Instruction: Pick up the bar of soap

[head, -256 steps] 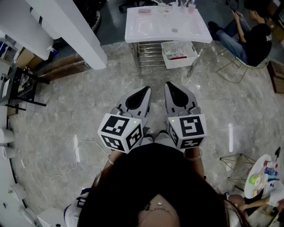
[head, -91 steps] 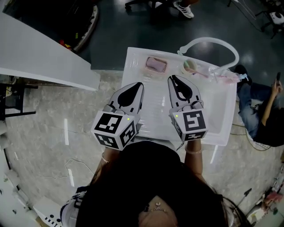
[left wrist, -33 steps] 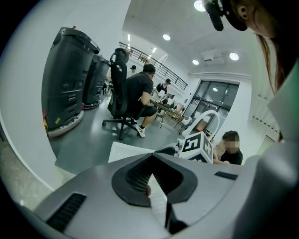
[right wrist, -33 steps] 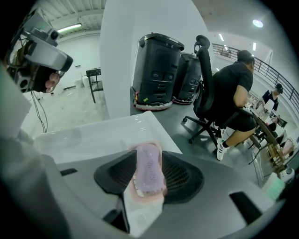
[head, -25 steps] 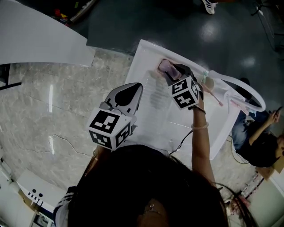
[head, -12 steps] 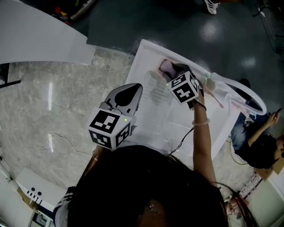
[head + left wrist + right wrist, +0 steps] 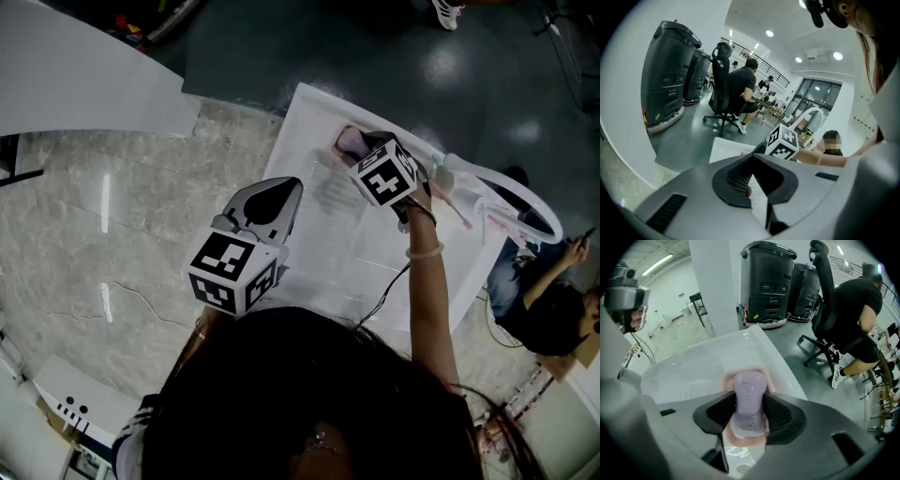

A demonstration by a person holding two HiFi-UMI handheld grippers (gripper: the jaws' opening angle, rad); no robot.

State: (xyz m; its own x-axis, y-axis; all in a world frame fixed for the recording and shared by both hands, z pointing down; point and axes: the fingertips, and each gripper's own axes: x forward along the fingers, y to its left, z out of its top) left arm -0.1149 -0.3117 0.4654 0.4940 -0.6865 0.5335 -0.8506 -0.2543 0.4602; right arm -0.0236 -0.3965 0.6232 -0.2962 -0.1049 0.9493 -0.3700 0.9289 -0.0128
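Observation:
A purple bar of soap lies in a pink soap dish at the far corner of a white basin. My right gripper straddles the bar. Its jaws are opening, one on each long side of the soap and close against it. The head view shows the soap poking out just beyond the right gripper at the basin's back edge. My left gripper hangs shut and empty over the basin's near left side, and appears as the left gripper in its own view.
A second small dish and a looped white hose lie to the right of the soap. A white counter stands left. A seated person is at right. Beyond the basin are an office chair and black machines.
My right gripper has tipped further down over the soap dish and its jaws have come round the bar. The left gripper has stayed in place.

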